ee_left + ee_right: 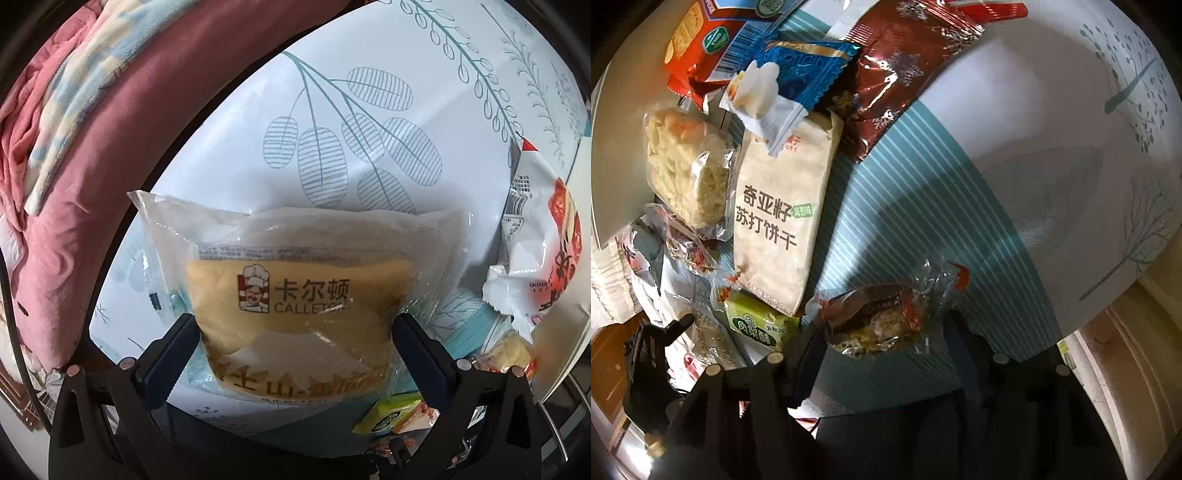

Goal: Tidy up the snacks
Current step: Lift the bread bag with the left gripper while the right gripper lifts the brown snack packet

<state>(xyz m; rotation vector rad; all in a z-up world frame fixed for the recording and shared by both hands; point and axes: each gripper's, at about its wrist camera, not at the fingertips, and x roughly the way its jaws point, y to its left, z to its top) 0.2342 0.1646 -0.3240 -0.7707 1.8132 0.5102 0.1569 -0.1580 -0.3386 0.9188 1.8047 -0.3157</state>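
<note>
White bench [236, 122] printed with teal leaves; bread packet [295, 295] flat on it, cracker pack [779, 218], dark-red wrapper [897, 74] and other snacks alongside.

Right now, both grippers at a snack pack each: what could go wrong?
1. The left gripper straddles the Calleton bread pack at full width; the slick clear film could slip or the soft bread get crushed on closing.
2. The right gripper is around a small crinkled clear-wrapped snack; a pad may catch only loose film, so it could drop.
3. The soda cracker pack and green pineapple cake packet lie close by; they may get nudged.
</note>
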